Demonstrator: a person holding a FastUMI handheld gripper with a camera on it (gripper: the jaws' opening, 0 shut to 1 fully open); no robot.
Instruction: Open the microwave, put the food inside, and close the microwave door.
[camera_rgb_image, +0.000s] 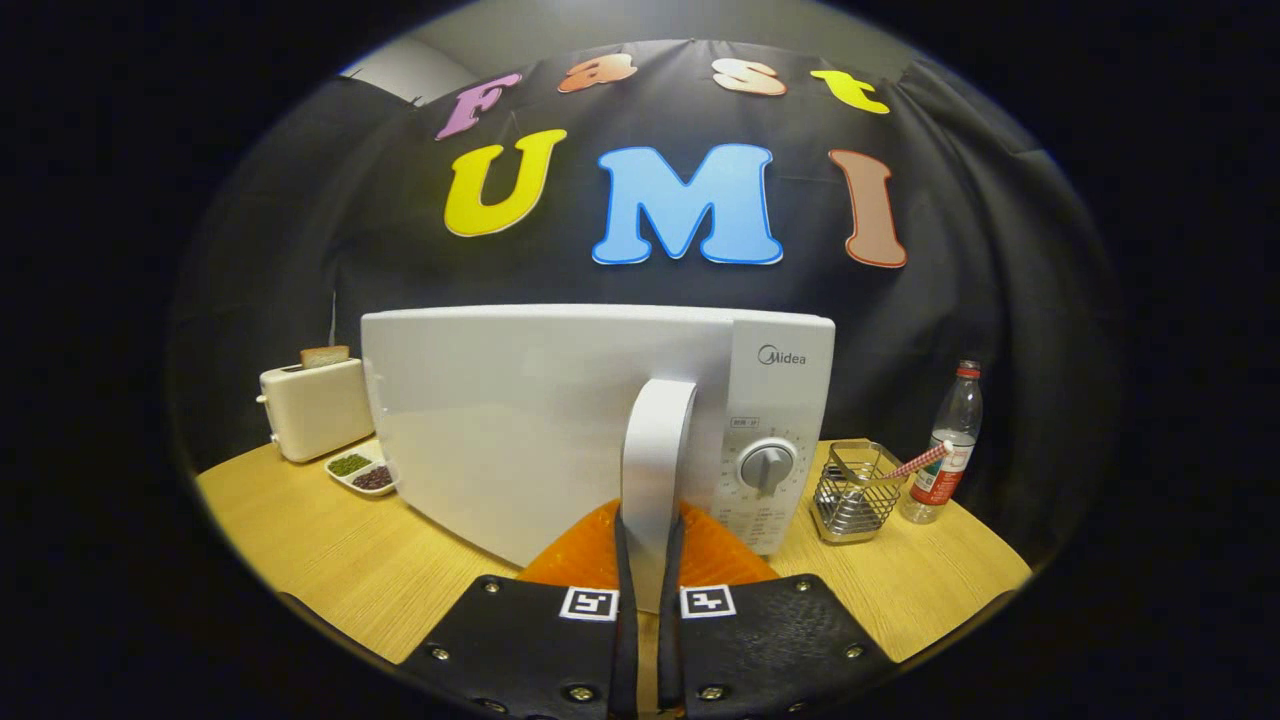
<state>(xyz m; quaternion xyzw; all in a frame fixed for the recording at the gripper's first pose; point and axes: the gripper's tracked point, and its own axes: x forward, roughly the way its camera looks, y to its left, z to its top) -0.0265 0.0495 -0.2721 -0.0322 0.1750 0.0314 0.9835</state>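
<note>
With both fingers (625, 560) pressed on either side of the handle (657, 470), the gripper (650, 590) is pinching it low down, near its bottom end. Handle is a white vertical bar, long axis upright, curving back into the door (510, 420) at the top. Door faces the camera, angled so its left edge sits nearer; can't tell if it's ajar or fully closed. Microwave (600, 430) is just ahead of the fingers on the wood table (320, 560), long axis running left-right, front toward the gripper. Control panel with the round dial (767, 466) sits right of the handle. Right of the microwave: a wire basket (852, 492) with a red-checked stick (915, 464) leaning out of it, then a clear bottle (945, 445) standing upright just beside it. Left of the microwave: a two-part dish (362, 472) with green and dark bits, and behind it a cream toaster (315, 408) with bread (325, 355) sticking up from the slot. Black cloth wall (300, 250) at the back.
</note>
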